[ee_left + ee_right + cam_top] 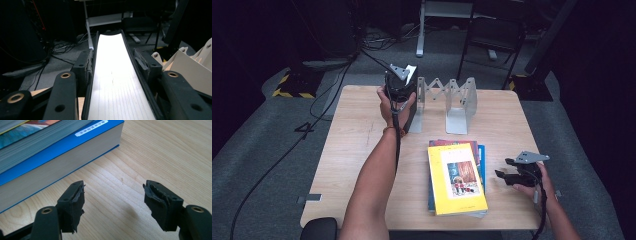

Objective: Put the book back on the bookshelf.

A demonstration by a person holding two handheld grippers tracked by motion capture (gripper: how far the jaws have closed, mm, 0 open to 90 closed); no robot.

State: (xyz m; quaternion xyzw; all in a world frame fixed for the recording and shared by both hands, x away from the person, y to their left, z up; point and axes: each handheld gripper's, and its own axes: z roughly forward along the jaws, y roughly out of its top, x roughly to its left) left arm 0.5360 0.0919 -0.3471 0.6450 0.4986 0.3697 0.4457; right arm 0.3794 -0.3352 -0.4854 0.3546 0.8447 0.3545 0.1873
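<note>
Light wooden table (357, 150) on grey carpeted floor (257, 165), room beyond dark. Ahead of the left jaws: black cables (62, 46) across the floor, white desk leg (88, 25), dark chair frame (140, 25). Yellow-black hazard-striped base (292, 92) off the table's far left corner; bare woodgrain between the right jaws.

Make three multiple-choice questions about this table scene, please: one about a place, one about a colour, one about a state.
1. Where does the grey metal folding bookend rack stand?
A. at the table's far edge
B. on the floor
C. on the book stack

2. What colour is the cover of the top book of the stack?
A. red
B. yellow
C. black

3. How is the right gripper?
A. shut on a book
B. open over bare wood
C. holding a cable

Answers:
1 A: the high view shows it past the books.
2 B: its cover is yellow.
3 B: its jaws stand apart, nothing between them.
</note>
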